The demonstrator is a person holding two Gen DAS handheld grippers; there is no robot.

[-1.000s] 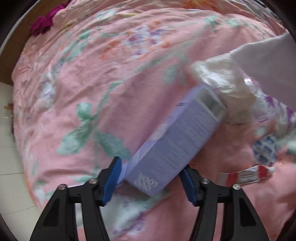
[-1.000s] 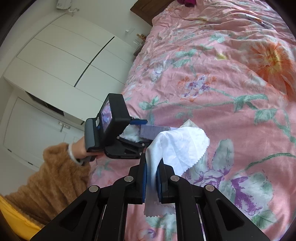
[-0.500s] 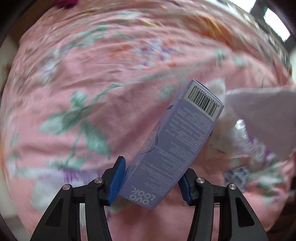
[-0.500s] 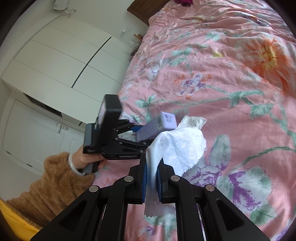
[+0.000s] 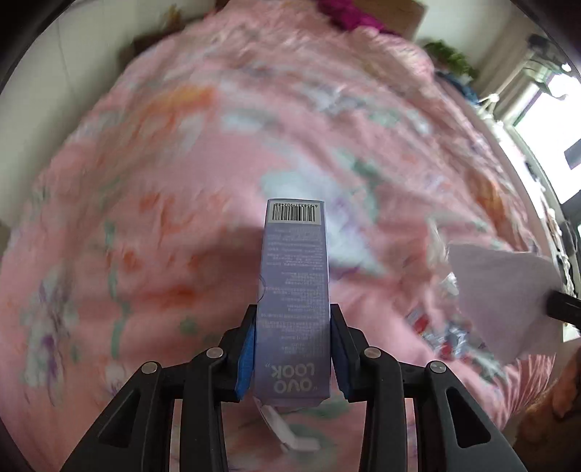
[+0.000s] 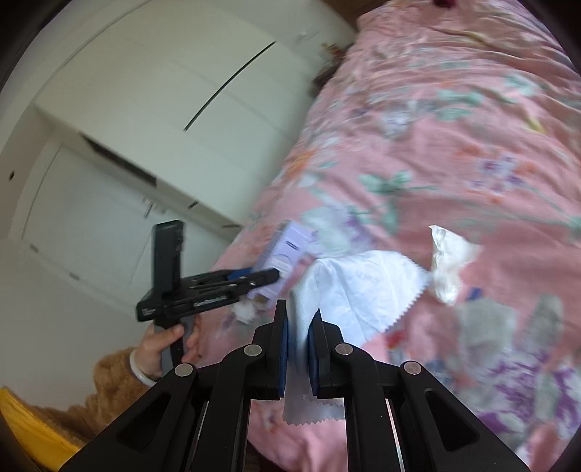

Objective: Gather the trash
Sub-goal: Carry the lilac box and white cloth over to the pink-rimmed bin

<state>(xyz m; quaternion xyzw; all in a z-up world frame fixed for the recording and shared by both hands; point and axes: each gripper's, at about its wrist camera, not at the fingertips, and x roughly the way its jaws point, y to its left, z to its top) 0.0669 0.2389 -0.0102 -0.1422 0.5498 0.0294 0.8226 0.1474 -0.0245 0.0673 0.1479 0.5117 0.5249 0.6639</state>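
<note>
My left gripper [image 5: 293, 319] is shut on a lilac cardboard box [image 5: 293, 290] with a barcode on its far end, held upright above the pink floral bedspread [image 5: 163, 218]. The same box [image 6: 281, 259] and left gripper [image 6: 267, 277] show in the right wrist view, at the bed's left side. My right gripper [image 6: 300, 323] is shut on a white zigzag-edged cloth [image 6: 359, 287], which also shows in the left wrist view [image 5: 504, 297]. A crumpled clear wrapper [image 6: 448, 263] lies on the bedspread just beyond the cloth.
Small printed wrappers [image 5: 443, 334] lie on the bedspread at the right, blurred. White wardrobe doors [image 6: 152, 119] stand left of the bed. A wooden headboard [image 5: 381, 14] and a magenta garment [image 5: 348, 16] are at the far end. A window [image 5: 548, 119] is at right.
My left gripper has lifted the lilac box off the bedspread and turned it from slanted to upright, its jaws closing tight on it. The right gripper still holds the cloth and has shifted slightly.
</note>
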